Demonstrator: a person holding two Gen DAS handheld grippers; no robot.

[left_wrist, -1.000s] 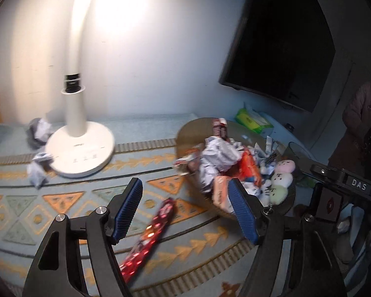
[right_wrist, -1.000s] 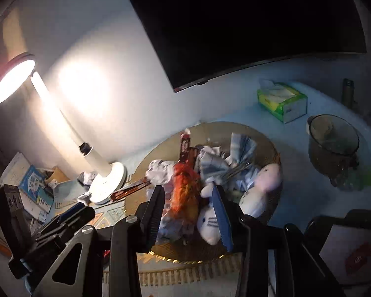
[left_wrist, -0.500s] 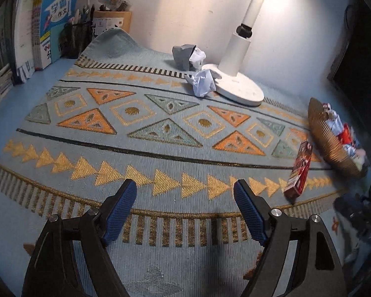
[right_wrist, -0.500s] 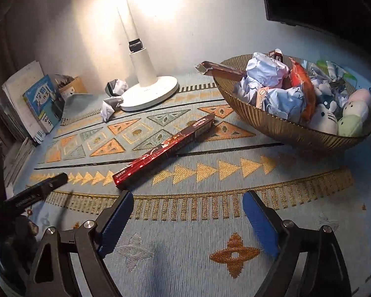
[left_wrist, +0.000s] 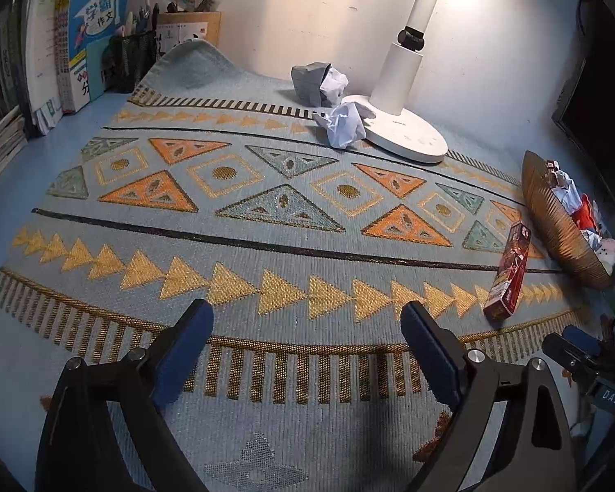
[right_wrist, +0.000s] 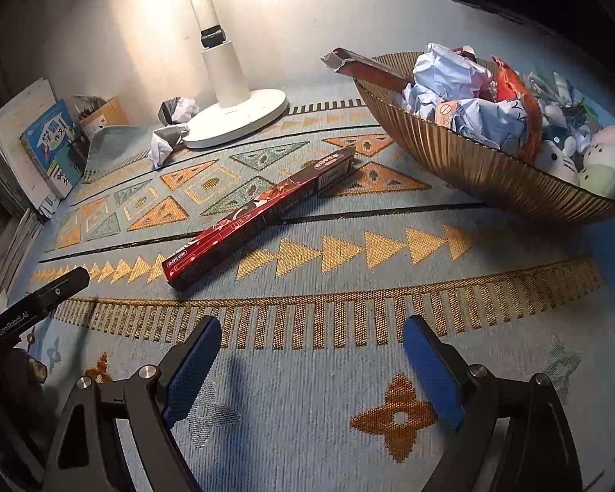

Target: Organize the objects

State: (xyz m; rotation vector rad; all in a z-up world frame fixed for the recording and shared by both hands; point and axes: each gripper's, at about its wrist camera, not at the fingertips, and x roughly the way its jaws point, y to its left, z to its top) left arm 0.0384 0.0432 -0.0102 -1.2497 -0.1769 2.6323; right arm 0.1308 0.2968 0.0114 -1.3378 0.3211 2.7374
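A long red box (right_wrist: 262, 215) lies flat on the patterned cloth (right_wrist: 348, 270), left of a golden ribbed bowl (right_wrist: 484, 172); in the left wrist view the red box (left_wrist: 508, 272) sits at far right beside the bowl (left_wrist: 553, 221). Crumpled paper, wrappers and small plush toys fill the bowl. Two more crumpled paper balls (left_wrist: 342, 123) lie by the lamp base. My left gripper (left_wrist: 305, 348) hovers over the cloth's near fringe, its jaws still opening with nothing between them. My right gripper (right_wrist: 307, 356) stands open and empty, short of the red box.
A white desk lamp (left_wrist: 406, 131) stands at the back. Books (left_wrist: 90, 41) and a mesh pen holder (left_wrist: 131, 57) line the back left. A dark monitor (left_wrist: 602, 82) rises at right. The left gripper's finger (right_wrist: 41, 299) shows at the right wrist view's left edge.
Both grippers swung down and away from the bowl to the cloth's near edge. Both sets of jaws widened. The red box stayed on the cloth.
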